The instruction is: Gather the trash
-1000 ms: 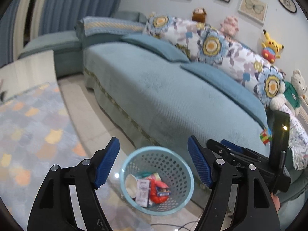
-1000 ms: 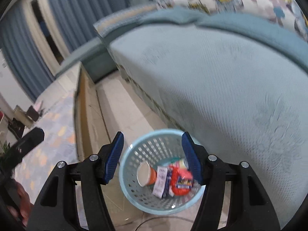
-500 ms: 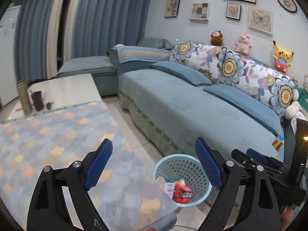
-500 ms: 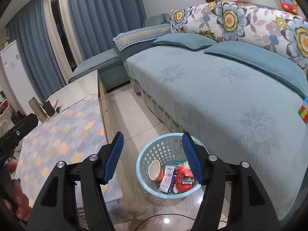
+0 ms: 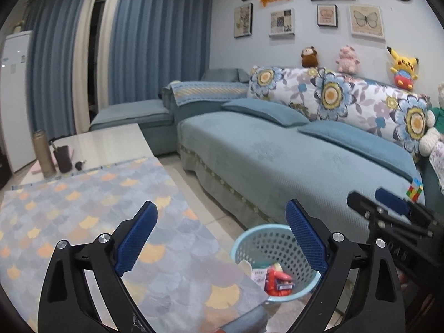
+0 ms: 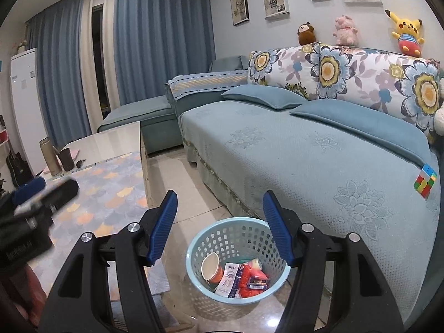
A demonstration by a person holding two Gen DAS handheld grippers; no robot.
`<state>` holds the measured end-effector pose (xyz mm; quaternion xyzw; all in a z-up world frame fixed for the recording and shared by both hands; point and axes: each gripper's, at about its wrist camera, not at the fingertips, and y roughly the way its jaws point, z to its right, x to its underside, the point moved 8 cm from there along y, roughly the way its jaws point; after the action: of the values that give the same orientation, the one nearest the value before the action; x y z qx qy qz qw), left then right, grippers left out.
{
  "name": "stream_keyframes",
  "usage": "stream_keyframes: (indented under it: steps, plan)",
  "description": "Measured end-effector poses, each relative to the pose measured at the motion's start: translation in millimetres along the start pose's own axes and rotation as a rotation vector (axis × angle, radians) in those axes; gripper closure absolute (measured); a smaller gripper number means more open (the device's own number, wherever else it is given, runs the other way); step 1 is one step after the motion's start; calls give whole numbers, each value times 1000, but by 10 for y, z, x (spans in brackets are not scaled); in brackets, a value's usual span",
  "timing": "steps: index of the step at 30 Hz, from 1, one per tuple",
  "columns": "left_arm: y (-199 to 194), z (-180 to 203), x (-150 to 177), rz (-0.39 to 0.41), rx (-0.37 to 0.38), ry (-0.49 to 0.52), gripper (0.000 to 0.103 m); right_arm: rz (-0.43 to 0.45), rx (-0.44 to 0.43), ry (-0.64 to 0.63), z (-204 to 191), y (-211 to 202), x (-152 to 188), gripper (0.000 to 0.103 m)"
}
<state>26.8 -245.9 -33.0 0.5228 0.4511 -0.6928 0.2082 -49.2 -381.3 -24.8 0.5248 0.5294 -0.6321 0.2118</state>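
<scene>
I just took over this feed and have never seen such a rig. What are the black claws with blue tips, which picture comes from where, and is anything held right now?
Each claw is a two-finger gripper that a person holds, one per hand, with a fisheye camera looking out along its fingers. One picture is from the left gripper, the other from the right gripper. Both are open and hold nothing. Below them on the floor, between sofa and table, stands a light blue basket holding a cup, a carton and red wrappers. On the table's far end stand a flask and a dark cup.
</scene>
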Motion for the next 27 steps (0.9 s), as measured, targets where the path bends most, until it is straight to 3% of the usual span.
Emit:
stream_keyframes:
  steps: [13, 27]
  plan:
    - [197, -10, 126, -25, 33, -12, 12, -26, 38, -35, -65, 128, 72, 42]
    - [74, -54, 6, 50, -37, 9, 12, -13, 45, -34, -64, 97, 58, 39]
